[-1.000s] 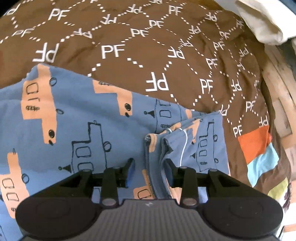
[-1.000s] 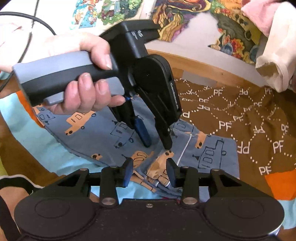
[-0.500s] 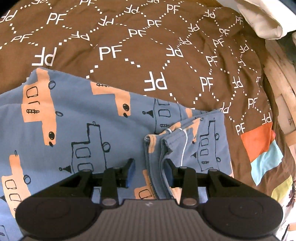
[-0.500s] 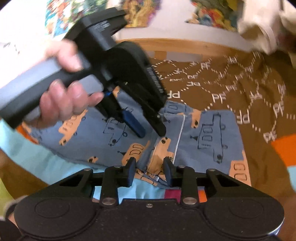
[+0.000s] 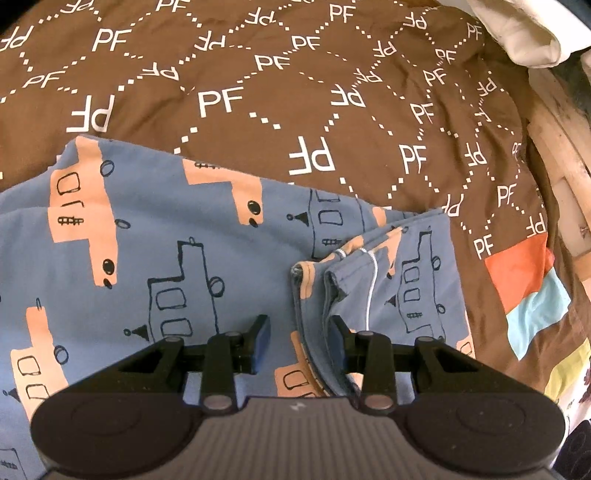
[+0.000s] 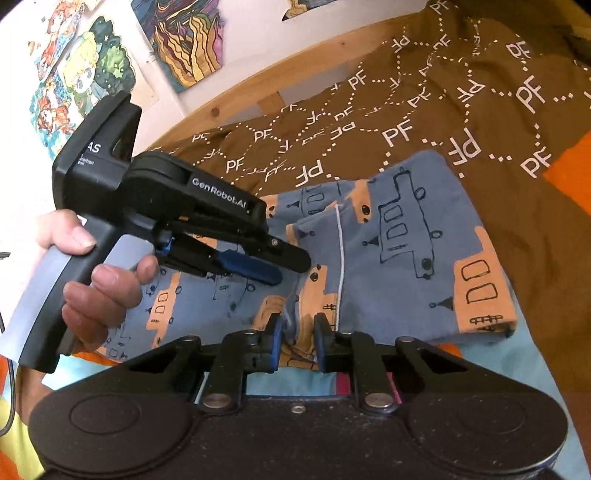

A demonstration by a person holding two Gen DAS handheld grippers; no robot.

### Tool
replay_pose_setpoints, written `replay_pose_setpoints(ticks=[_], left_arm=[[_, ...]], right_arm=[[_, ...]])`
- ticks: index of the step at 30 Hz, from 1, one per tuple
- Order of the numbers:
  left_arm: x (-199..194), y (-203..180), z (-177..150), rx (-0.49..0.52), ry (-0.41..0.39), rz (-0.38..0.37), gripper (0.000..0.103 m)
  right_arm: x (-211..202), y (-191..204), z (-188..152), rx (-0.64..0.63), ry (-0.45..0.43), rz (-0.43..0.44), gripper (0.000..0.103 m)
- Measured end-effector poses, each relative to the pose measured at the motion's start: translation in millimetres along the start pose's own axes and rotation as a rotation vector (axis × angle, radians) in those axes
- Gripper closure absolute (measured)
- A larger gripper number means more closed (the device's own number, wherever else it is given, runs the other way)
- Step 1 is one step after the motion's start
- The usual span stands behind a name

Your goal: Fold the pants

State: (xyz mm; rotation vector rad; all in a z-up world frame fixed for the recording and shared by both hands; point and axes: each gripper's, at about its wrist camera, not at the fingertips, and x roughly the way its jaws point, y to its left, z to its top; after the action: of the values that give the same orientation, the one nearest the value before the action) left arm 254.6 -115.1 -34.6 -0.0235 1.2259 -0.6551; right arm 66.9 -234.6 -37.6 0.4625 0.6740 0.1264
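Observation:
Blue pants (image 5: 155, 236) with orange and outlined truck prints lie on a brown quilt; they also show in the right wrist view (image 6: 399, 251). One end is folded back into a flap (image 5: 406, 280) with a white drawstring (image 5: 371, 288). My left gripper (image 5: 297, 334) is open, low over the pants, its jaws either side of the flap's folded edge. It also shows in the right wrist view (image 6: 288, 264), held by a hand. My right gripper (image 6: 297, 332) is open around the pants' near edge, jaws a small gap apart.
The brown quilt (image 5: 258, 74) with white "PF" lettering has orange, light blue and yellow patches (image 5: 524, 288) at its right. A cream cloth (image 5: 517, 33) lies at the far right corner. A wooden bed rail (image 6: 280, 85) and posters (image 6: 81, 77) are behind.
My right gripper has swung round and come down to the pants' near edge, its jaws narrower. My left gripper has stayed over the flap, shifting slightly.

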Motion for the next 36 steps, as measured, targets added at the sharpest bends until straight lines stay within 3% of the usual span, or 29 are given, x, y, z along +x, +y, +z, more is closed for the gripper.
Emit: replay_pose_setpoints(ticks=[3, 10, 13, 18, 19, 21, 23, 26, 30, 36], left_arm=[[-0.7, 0.5, -0.7, 0.006, 0.002, 0.001, 0.064], [-0.9, -0.9, -0.8, 0.008, -0.007, 0.01, 0.065], [-1.2, -3.9, -0.5, 0.016, -0.021, 0.016, 0.086], [-4.3, -12.9, -0.9, 0.065, -0.056, 0.039, 0.087], [-6.7, -13.9, -1.5, 0.068, -0.073, 0.045, 0.083], [-12.2, -14.1, -2.3, 0.075, -0.106, 0.057, 0.046], [-19.2, -14.1, -3.1, 0.08, -0.157, 0.058, 0.031], [-25.0, -17.9, -1.7, 0.114, -0.191, 0.046, 0.029], [-24.9, -24.1, 1.0, 0.162, -0.212, 0.013, 0.015], [-23.6, -15.6, 1.6, 0.151, -0.201, -0.053, 0.011]], right_arm=[[0.1, 1.0, 0.1, -0.002, -0.002, 0.001, 0.082], [1.1, 21.9, -4.9, -0.185, -0.013, -0.076, 0.088], [0.4, 18.6, -4.4, -0.167, -0.017, -0.071, 0.09], [0.0, 17.4, -4.5, -0.162, -0.016, -0.066, 0.09], [0.0, 17.7, -4.6, -0.165, -0.016, -0.066, 0.09], [0.2, 16.8, -4.3, -0.16, -0.014, -0.063, 0.09], [0.8, 15.9, -3.8, -0.158, -0.012, -0.062, 0.09], [1.1, 16.6, -4.2, -0.163, -0.011, -0.062, 0.09], [1.4, 17.3, -4.3, -0.166, -0.011, -0.063, 0.09], [1.7, 17.2, -4.4, -0.167, -0.01, -0.062, 0.089]])
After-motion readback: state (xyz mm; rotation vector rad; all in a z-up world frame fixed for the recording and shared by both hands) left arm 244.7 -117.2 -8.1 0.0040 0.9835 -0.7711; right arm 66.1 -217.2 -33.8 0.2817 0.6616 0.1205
